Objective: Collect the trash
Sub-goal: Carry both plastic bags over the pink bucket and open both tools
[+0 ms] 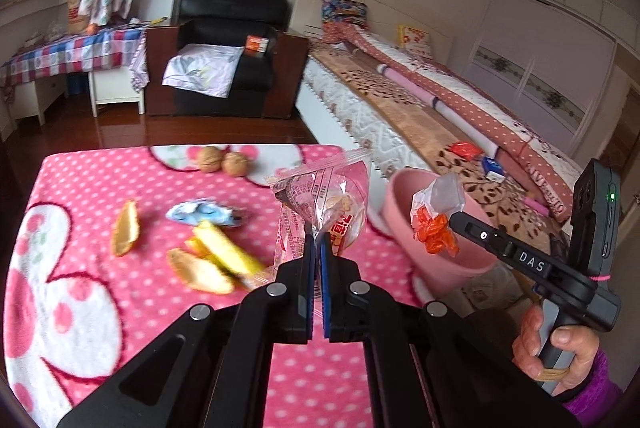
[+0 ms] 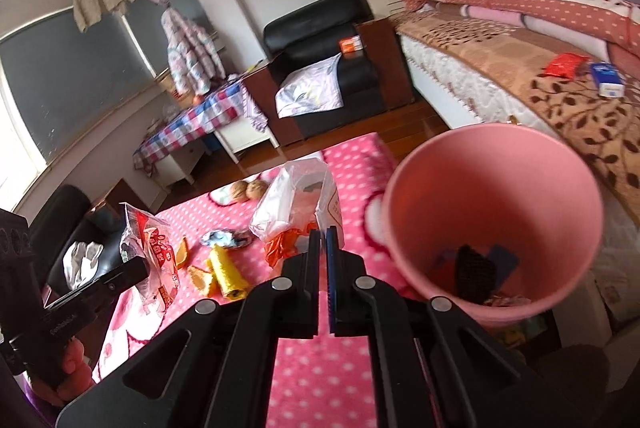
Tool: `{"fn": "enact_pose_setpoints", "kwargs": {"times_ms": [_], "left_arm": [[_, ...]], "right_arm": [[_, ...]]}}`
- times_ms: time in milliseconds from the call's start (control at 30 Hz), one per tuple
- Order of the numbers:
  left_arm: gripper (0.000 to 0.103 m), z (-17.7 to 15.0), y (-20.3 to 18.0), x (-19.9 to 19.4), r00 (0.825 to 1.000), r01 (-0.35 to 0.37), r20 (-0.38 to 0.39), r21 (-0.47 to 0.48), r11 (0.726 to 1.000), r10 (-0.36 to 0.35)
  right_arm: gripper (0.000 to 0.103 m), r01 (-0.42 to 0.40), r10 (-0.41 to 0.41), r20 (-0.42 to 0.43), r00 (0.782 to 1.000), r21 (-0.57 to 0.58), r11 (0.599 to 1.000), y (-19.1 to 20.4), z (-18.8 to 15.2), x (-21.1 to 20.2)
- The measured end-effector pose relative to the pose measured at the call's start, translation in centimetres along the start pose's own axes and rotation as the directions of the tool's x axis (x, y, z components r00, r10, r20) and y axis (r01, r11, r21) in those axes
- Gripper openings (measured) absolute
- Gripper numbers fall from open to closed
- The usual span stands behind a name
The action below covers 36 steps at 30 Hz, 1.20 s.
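While bin (image 2: pixel 496 211) contents blur – left gripper (image 1: pixel 319 234) pinches clear wrapper (image 1: pixel 320 195) | right gripper (image 2: pixel 323 234) pinches orange wrapper (image 2: pixel 280 248)

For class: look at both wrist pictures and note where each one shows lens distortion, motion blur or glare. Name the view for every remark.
Left wrist view: dark rounded corners, and the bed edge bows from the fisheye; the peels and blue wrapper are smeared by motion. Right wrist view: the window frame curves strongly, the pink bin rim looks slightly soft, and the wood floor shows a bright sheen.
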<state>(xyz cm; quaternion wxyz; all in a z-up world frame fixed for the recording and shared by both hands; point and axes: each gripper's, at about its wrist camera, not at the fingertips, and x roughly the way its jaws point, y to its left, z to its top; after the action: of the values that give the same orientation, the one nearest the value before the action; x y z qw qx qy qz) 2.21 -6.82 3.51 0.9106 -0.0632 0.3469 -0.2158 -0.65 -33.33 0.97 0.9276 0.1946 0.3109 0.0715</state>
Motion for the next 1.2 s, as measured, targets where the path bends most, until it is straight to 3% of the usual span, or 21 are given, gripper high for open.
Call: {"fn": "enact_pose_setpoints", "kwargs": {"times_ms": [667,933,1200], "left_arm": [[0.002,2.1,-11.3,7.4,0.987,0.151,-0.071,0.114,0.982,-0.144],[0.002,1.7,-14.3,11.9,0.972,0.203,-0.145,0.116,0.972,-0.185],[0.002,0.8,-15.4,15.5,0.964,0.196,-0.206,0.113,0.974,-0.17]], "right_arm": [[0.004,0.155,-0.165,0.071,0.984,0.129,0.979,-9.5,0.5,-2.9],[0.004,0.196,-0.203,0.038,0.979,0.142,0.97,-11.9,0.5,-2.2],[0.004,0.21,-0.213,0.004,0.977,0.159,0.965,-13.4,0.3,-1.4]]}}
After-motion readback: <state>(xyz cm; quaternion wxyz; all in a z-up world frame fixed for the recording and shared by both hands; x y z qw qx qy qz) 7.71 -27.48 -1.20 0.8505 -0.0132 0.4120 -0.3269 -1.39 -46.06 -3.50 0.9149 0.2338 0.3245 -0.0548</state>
